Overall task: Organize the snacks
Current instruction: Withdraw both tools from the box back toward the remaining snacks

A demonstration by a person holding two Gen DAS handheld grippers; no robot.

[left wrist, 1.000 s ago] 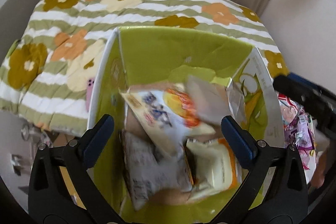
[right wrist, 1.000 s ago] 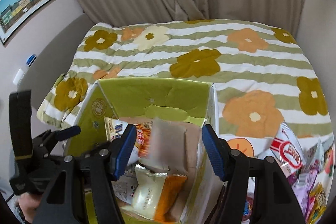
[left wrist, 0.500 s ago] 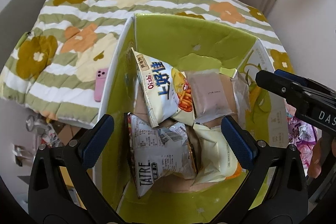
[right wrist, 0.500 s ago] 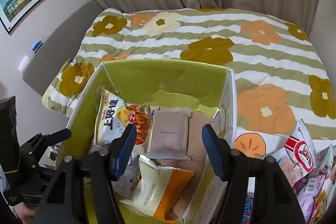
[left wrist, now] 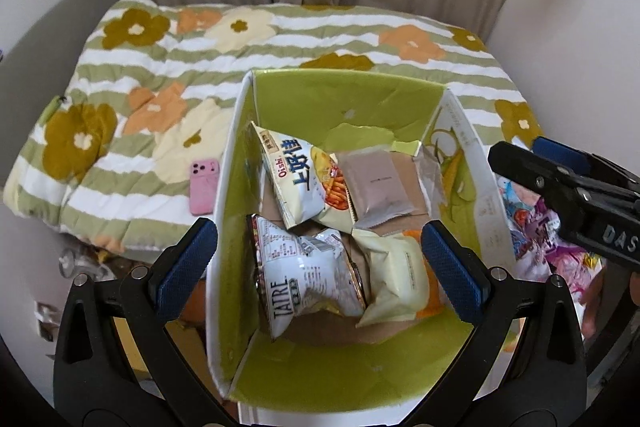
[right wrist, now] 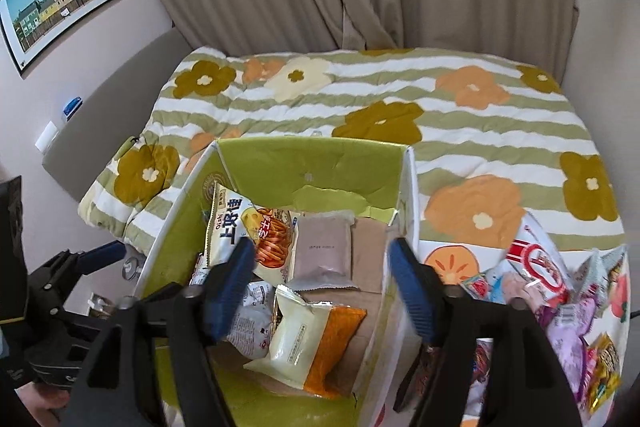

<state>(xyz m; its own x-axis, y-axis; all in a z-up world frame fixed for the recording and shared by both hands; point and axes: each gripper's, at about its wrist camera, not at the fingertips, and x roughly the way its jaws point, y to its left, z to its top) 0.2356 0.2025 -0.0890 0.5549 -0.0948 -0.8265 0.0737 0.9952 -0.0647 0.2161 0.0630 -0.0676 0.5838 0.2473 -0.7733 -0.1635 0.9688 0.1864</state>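
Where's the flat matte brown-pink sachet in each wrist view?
Left wrist: flat matte brown-pink sachet, upper right inside the green cardboard box.
Right wrist: sachet, centre, between the open tongs.
Shared landmark: white Oishi chip bag immediately left of it.

"Oishi" bag [left wrist: 296, 179]; "TATRE" bag [left wrist: 308, 275].

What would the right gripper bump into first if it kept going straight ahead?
Probably the plain brown packet lying in the green box, since it sits between the open right gripper fingers. Depth is hard to judge; the cream-and-orange packet below is close too.
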